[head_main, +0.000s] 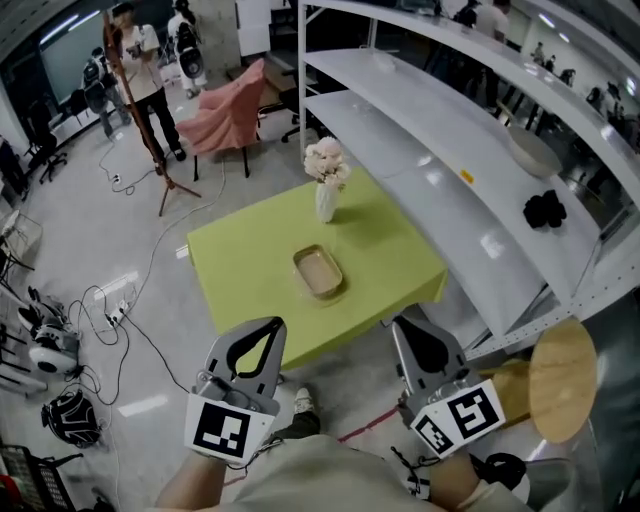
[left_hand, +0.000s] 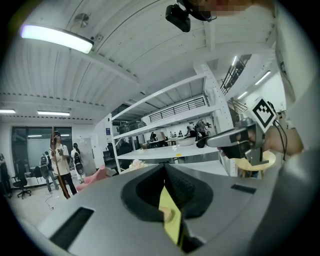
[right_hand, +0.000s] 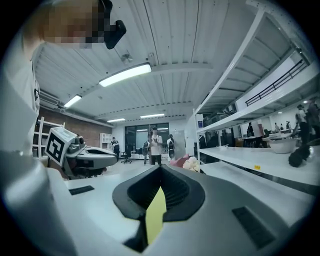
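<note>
Both grippers are held close to the person's body, short of a lime-green table (head_main: 250, 270). My left gripper (head_main: 268, 328) is shut, its jaws meeting at the tip with nothing between them (left_hand: 164, 169). On the other side my right gripper (head_main: 403, 328) is likewise shut and empty (right_hand: 160, 169). Each points toward the table's near edge without touching it. On the table lie a shallow tan tray (head_main: 318, 272) and, farther back, a white vase of pale flowers (head_main: 326, 178). A sliver of the green table shows through each pair of jaws.
White shelving (head_main: 450, 170) runs along the table's right side, carrying a bowl (head_main: 535, 152) and a black object (head_main: 544, 209). A round wooden stool (head_main: 560, 378) stands at my right. A pink-draped chair (head_main: 230, 112), a person (head_main: 140, 70) by a stand, and floor cables (head_main: 120, 300) lie left.
</note>
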